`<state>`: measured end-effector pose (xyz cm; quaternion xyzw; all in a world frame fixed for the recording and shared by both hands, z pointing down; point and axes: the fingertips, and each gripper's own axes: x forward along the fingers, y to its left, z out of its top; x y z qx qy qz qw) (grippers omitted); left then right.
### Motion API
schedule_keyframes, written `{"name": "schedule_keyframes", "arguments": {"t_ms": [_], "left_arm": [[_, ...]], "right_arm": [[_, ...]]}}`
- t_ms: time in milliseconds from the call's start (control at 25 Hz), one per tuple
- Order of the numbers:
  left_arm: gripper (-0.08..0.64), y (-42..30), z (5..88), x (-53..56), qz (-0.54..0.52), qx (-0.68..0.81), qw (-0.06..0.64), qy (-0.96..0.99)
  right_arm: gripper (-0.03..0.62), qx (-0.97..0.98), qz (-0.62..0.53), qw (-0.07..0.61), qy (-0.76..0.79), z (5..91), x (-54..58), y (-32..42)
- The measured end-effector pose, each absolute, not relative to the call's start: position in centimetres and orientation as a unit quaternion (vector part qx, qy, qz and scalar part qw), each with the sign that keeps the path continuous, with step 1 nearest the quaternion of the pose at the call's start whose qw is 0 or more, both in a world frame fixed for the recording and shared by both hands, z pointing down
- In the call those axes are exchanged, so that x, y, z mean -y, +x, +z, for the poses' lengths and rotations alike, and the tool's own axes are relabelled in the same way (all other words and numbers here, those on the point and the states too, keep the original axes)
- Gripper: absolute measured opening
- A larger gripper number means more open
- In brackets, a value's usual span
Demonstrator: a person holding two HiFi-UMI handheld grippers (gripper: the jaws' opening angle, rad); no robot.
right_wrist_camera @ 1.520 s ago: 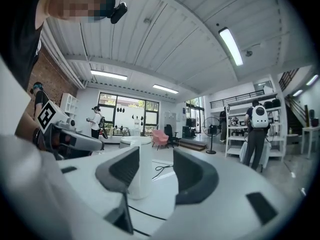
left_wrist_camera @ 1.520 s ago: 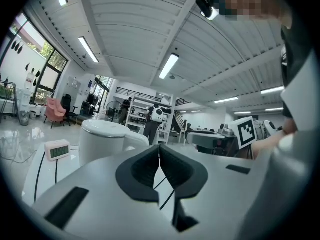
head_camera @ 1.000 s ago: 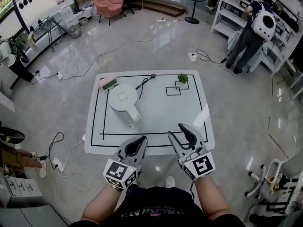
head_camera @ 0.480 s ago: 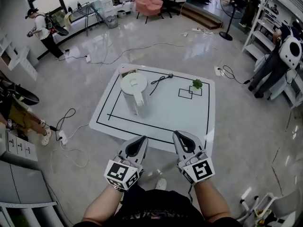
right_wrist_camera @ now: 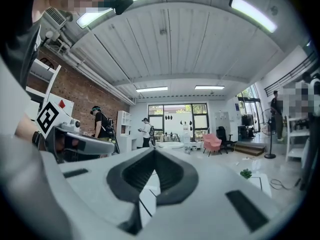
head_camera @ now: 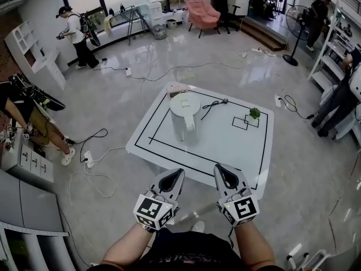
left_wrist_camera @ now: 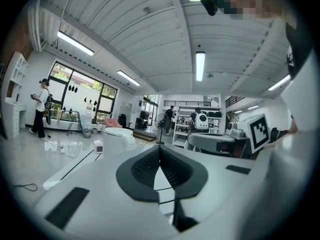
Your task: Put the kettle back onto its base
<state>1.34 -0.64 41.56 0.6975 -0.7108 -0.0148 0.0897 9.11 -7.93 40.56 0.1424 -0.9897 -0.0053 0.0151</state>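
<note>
White kettle [head_camera: 185,116] stands upright at the far left of the worktop [head_camera: 225,148], its cord [head_camera: 213,104] lying just to its right. Left claw [head_camera: 178,174] and right claw [head_camera: 220,169] hover side by side at the near edge, both closed tight and empty, well apart from the kettle.

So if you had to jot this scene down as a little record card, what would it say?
Setting: white table marked with black lines, in a large room
Kettle: white kettle, upright on the table
Cord: black cord, lying on the table beside the kettle
Plant: small green plant, at the table's right side
Left tongs: shut, empty, at the table's near edge
Right tongs: shut, empty, beside the left tongs
Base: cannot tell whether it is under the kettle
</note>
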Motion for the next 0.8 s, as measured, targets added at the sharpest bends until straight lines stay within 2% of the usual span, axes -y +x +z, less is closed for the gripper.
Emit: {"name": "schedule_keyframes", "arguments": {"t_ms": [800], "left_arm": [[0.005,1.6,42.0,-0.1,-0.019,0.713,0.090,0.695]], "right_arm": [[0.002,0.989,0.004,0.037,0.140,42.3,6.6,9.6]]}}
